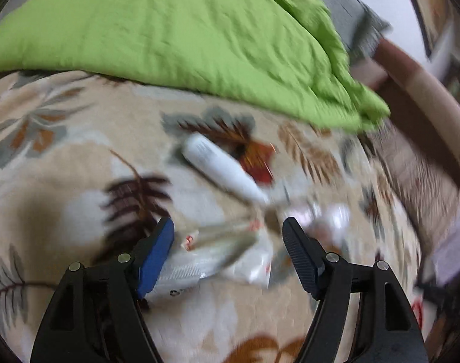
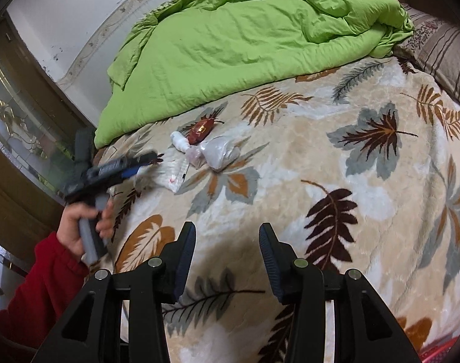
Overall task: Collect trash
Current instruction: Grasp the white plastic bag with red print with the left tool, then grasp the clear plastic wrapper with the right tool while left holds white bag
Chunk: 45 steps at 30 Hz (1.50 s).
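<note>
Trash lies on a leaf-patterned blanket (image 2: 305,157). A flat clear plastic wrapper (image 1: 217,260) lies between the fingers of my open left gripper (image 1: 228,236), which hovers just over it. Beyond it are a white tube (image 1: 220,166), a red wrapper (image 1: 258,158) and a crumpled clear bag (image 1: 326,217). In the right wrist view the left gripper (image 2: 142,163) reaches over the flat wrapper (image 2: 174,175), with the white tube (image 2: 180,140), red wrapper (image 2: 201,130) and clear bag (image 2: 219,152) behind it. My right gripper (image 2: 226,236) is open and empty over bare blanket.
A crumpled green quilt (image 2: 230,45) covers the far part of the bed. A striped pillow (image 2: 441,51) lies at the right. A wooden door with glass (image 2: 15,121) stands left of the bed. A red-sleeved arm (image 2: 39,287) holds the left gripper.
</note>
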Each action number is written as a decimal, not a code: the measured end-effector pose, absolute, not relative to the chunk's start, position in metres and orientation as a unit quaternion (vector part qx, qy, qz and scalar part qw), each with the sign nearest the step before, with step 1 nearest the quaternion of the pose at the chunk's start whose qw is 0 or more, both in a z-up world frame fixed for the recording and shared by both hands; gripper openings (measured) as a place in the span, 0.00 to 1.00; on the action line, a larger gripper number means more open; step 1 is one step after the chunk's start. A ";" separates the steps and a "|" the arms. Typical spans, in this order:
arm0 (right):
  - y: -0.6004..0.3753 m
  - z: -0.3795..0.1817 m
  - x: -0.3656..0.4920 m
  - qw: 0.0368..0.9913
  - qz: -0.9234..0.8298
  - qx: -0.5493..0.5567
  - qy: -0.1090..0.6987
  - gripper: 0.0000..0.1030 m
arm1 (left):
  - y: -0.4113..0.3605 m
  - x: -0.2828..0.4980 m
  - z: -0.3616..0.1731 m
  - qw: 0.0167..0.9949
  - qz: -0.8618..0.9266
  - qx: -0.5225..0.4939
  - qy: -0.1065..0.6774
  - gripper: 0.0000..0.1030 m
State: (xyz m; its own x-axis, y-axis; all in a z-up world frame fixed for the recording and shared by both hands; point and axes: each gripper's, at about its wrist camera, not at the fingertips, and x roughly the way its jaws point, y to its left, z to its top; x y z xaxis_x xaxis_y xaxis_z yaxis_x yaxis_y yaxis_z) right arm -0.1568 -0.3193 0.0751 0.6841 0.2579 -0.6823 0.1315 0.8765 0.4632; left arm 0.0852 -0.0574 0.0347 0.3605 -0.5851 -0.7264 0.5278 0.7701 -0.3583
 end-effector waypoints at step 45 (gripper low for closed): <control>-0.304 0.018 0.038 0.847 0.059 0.315 0.425 0.37 | -0.098 0.041 0.020 0.824 -0.355 0.192 0.398 0.64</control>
State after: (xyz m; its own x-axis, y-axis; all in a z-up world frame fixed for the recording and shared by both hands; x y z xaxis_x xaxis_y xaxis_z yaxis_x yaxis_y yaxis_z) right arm 0.0377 -0.3038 0.0183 0.6325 0.3679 -0.6816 0.1674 0.7943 0.5840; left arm 0.0409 -0.0977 0.0203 0.4303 -0.4318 -0.7927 0.7379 0.6741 0.0333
